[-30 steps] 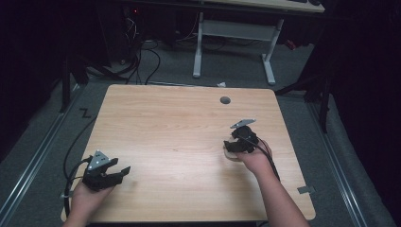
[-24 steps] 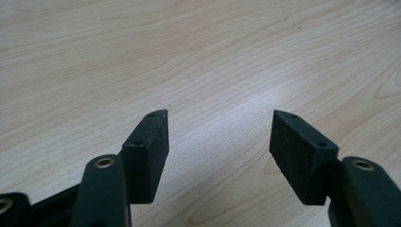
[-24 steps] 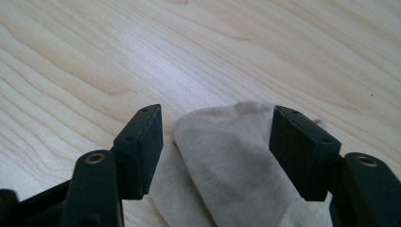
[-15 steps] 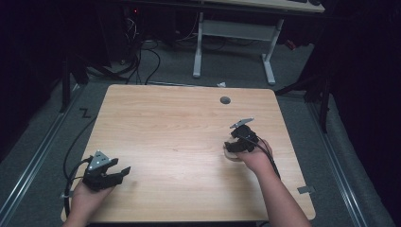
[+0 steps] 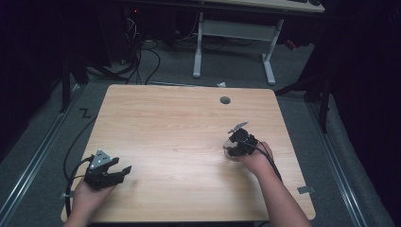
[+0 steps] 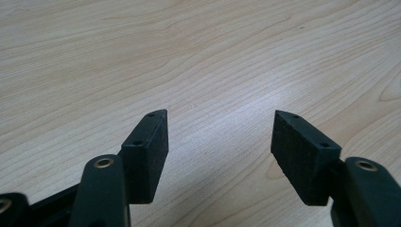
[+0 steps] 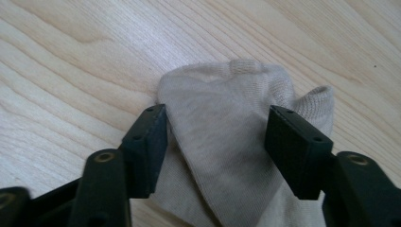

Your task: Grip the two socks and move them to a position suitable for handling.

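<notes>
The wooden table spreads out under both my arms, bare pale grain across most of it, with a small round grey plug near its far edge. My right hand rests on the right side of the table, and my left hand sits at the near left corner, well apart from it. A beige sock lies crumpled on the wood, between the spread jaws of my right claw (they stand either side of the cloth, not pinching it). My left claw is open over bare wood.
</notes>
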Action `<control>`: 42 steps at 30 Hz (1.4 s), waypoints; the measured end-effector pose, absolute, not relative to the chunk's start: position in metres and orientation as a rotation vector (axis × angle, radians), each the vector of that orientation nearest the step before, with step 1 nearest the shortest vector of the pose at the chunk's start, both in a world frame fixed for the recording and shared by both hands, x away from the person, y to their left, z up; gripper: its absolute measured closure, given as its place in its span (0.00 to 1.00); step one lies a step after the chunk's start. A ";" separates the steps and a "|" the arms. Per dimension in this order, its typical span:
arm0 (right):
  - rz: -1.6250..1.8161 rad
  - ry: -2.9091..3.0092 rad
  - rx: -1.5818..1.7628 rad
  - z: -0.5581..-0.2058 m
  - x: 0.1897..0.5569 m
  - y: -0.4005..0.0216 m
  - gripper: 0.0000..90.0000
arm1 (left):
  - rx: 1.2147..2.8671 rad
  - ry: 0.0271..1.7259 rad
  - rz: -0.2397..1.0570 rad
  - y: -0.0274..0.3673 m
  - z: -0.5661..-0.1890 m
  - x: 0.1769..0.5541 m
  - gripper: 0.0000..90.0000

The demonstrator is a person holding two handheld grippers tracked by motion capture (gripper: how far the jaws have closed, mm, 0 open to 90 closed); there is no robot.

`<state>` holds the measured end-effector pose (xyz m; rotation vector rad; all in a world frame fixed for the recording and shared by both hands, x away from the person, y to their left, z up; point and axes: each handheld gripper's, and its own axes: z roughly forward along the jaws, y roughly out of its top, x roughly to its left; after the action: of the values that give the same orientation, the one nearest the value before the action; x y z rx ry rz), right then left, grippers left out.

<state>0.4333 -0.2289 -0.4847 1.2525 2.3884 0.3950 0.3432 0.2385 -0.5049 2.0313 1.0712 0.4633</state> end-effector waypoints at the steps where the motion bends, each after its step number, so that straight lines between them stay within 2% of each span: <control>1: 0.389 2.386 1.247 -0.485 0.433 -0.229 0.47 | 2.034 1.070 0.462 0.238 -0.505 0.343 0.42; 5: 0.390 2.374 1.258 -0.484 0.433 -0.230 0.55 | 2.028 1.072 0.464 0.238 -0.505 0.342 0.42; 10: 0.408 2.364 1.282 -0.481 0.434 -0.234 0.73 | 2.023 1.080 0.463 0.241 -0.505 0.341 0.42; 11: 0.408 2.364 1.282 -0.481 0.434 -0.234 0.73 | 2.023 1.080 0.463 0.241 -0.505 0.341 0.42; 12: 0.408 2.364 1.282 -0.481 0.434 -0.235 0.80 | 2.023 1.082 0.464 0.241 -0.505 0.341 0.42; 17: 0.408 2.352 1.277 -0.479 0.433 -0.237 0.94 | 2.024 1.081 0.466 0.241 -0.505 0.341 0.42; 33: 0.627 2.314 1.237 -0.453 0.403 -0.234 0.94 | 2.032 1.075 0.465 0.238 -0.505 0.341 0.42; 42: 0.772 2.348 1.143 -0.444 0.375 -0.202 0.94 | 2.036 1.066 0.462 0.235 -0.504 0.339 0.42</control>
<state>0.3753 -0.2021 -0.4444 1.1427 2.3479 0.7715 0.3393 0.2345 -0.5036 2.0361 1.0664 0.4616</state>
